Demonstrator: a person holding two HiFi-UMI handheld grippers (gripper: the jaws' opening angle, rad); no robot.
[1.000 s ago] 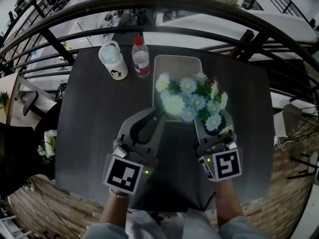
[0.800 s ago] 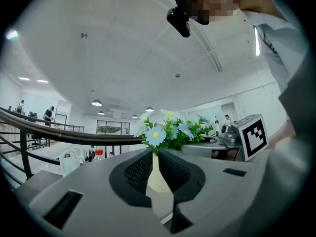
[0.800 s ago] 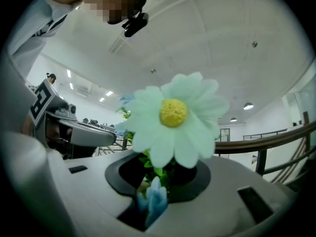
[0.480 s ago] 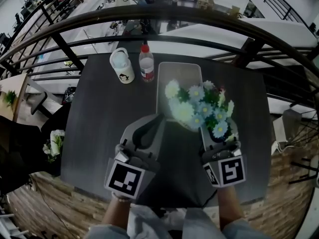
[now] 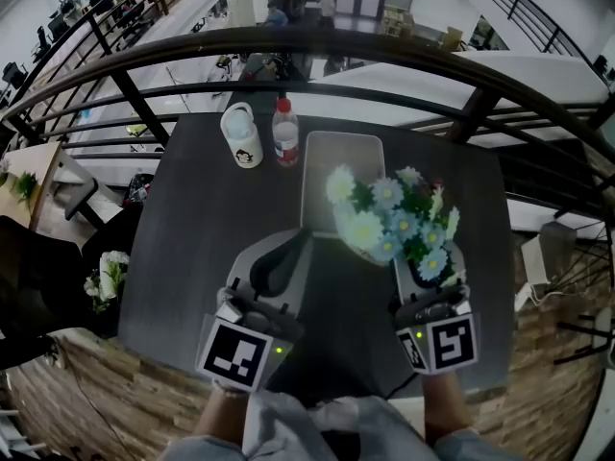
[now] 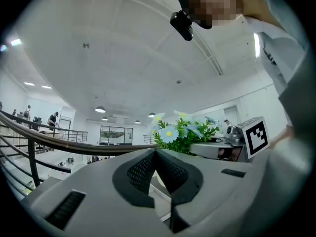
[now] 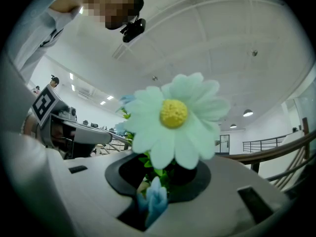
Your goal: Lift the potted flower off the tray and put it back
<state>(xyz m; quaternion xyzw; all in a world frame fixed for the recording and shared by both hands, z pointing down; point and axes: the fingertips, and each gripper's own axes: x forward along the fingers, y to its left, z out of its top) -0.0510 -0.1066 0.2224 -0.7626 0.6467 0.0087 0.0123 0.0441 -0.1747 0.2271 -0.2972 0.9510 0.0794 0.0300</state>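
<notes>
Left gripper point(image 5: 306, 236), lower left of centre, is clenched, tips together on nothing. Right gripper point(image 7: 160, 171) grasps the potted flower point(image 5: 389, 221), raised at centre right above the table point(image 5: 211, 229), overlapping the tray's point(image 5: 336, 157) near end.

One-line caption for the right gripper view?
Right hand-held gripper clamps the pale-blue potted flower, a yellow-centred daisy filling the frame.

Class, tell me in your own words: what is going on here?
A person works a gripper in each hand over a dark table. The right gripper grips the potted flower, seemingly lifted at the near end of the grey tray. The left gripper is shut and empty beside it.
</notes>
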